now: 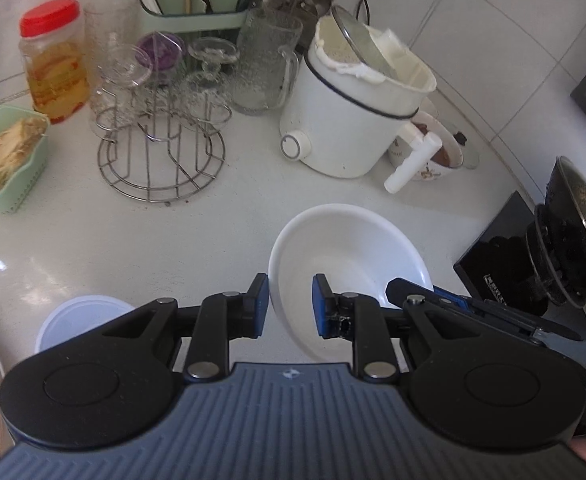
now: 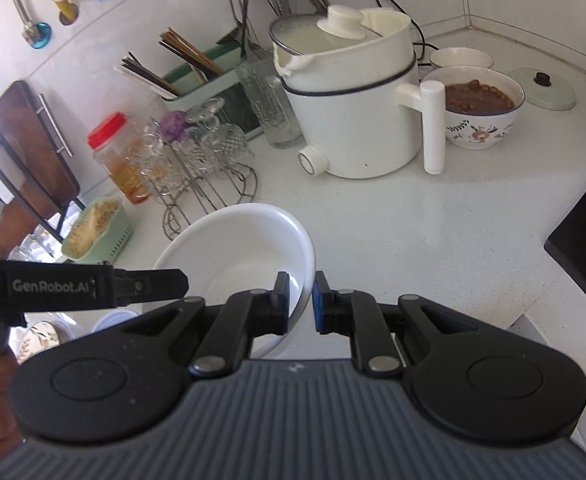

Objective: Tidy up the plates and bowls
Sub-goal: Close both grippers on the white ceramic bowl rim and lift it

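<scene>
A white bowl (image 1: 349, 264) is tilted above the white counter, held by both grippers on opposite rims. My left gripper (image 1: 291, 306) straddles the bowl's left rim, its blue pads close on either side of the wall. My right gripper (image 2: 301, 302) pinches the bowl (image 2: 237, 256) at its right rim, one pad inside and one outside. The right gripper also shows at the right of the left wrist view (image 1: 445, 302). A pale lidded container (image 1: 81, 320) lies below at the left.
A white electric pot (image 2: 353, 120) stands behind, with a patterned bowl of brown food (image 2: 479, 116) and a lid (image 2: 541, 88). A wire glass rack (image 1: 161, 152), red-lidded jar (image 1: 55, 60) and green basket (image 1: 9, 160) stand left. A black cooktop (image 2: 585, 248) is at right.
</scene>
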